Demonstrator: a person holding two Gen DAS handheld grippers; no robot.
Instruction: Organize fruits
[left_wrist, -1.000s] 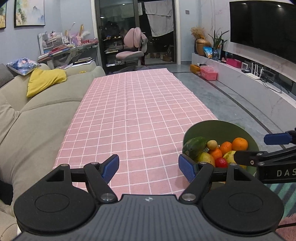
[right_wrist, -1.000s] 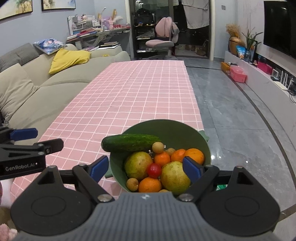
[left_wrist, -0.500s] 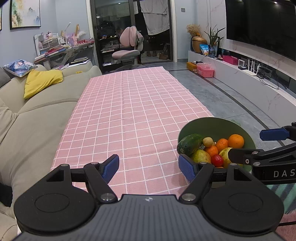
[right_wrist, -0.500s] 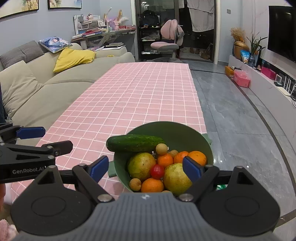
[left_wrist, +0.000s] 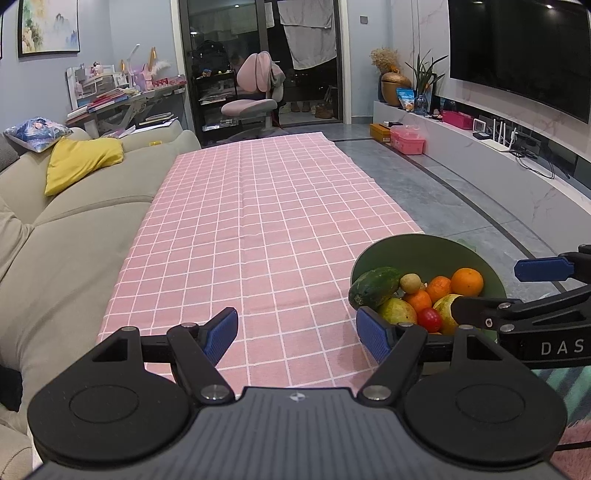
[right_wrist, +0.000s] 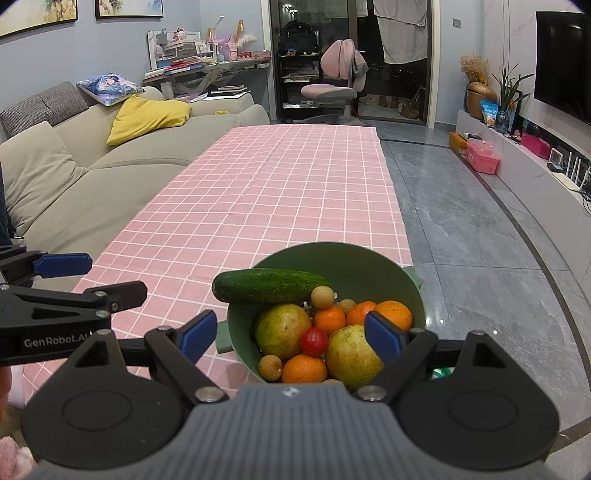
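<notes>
Nothing moved, fruit bowl (right_wrist: 413, 291) ahead of right fingers (right_wrist: 384, 336)

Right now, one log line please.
left gripper open, empty | right gripper open, empty | fruit in green bowl | none sorted

Pink white-gridded tablecloth (left_wrist: 258, 229); green bowl (right_wrist: 369, 266); dark green cucumber (right_wrist: 269, 285); orange tangerines (right_wrist: 394, 312); red tomato (right_wrist: 314, 341); yellow-green guavas (right_wrist: 282, 329); yellow cushion (left_wrist: 83, 162); beige sofa (left_wrist: 74, 236).

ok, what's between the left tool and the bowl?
Nothing: only bare pink cloth between the left tool and the bowl, seen in the left wrist view.
</notes>
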